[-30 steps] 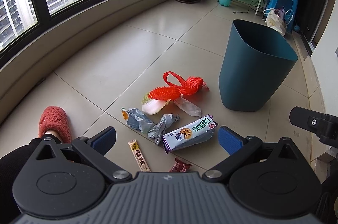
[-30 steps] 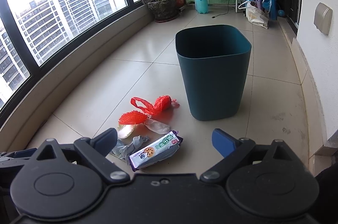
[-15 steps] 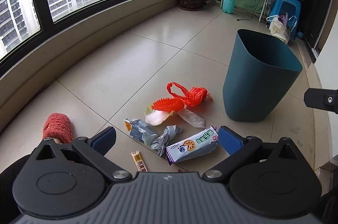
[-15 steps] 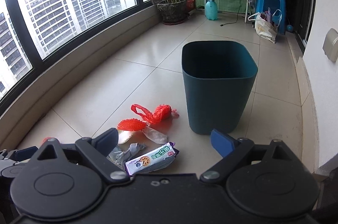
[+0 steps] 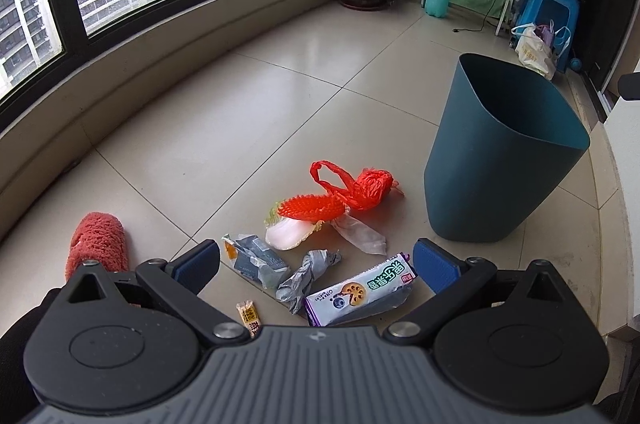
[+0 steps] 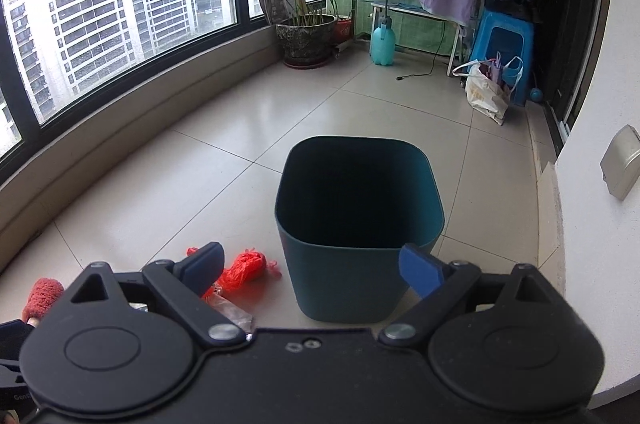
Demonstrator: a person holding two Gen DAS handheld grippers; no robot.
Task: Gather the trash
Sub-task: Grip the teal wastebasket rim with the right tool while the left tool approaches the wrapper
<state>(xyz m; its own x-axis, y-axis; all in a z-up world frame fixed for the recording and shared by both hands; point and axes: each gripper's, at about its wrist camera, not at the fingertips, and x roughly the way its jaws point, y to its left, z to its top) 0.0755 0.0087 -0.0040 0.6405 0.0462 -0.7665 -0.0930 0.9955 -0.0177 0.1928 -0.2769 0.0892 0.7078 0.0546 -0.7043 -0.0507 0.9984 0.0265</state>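
Trash lies on the tiled floor in the left wrist view: a red plastic bag (image 5: 360, 181), a red spiky piece (image 5: 310, 207) on a white shell-like scrap, a clear wrapper (image 5: 360, 234), a crumpled grey foil (image 5: 308, 274), a grey packet (image 5: 254, 258), a purple biscuit pack (image 5: 360, 290) and a small yellow stick wrapper (image 5: 249, 316). A dark teal bin (image 5: 500, 151) stands right of the pile. My left gripper (image 5: 316, 262) is open and empty above the pile. My right gripper (image 6: 316, 264) is open and empty, facing the bin (image 6: 356, 216); the red bag (image 6: 246, 264) shows behind its left finger.
A red fuzzy slipper (image 5: 98, 240) is at the left. A low curved wall under windows runs along the left. At the far end stand a potted plant (image 6: 306, 37), a teal spray bottle (image 6: 383, 39), a blue stool (image 6: 504, 51) and a shopping bag (image 6: 486, 91).
Both grippers have risen and tilted up. The right one has swung right, so the bin is centred and most of the pile has dropped out of its view.
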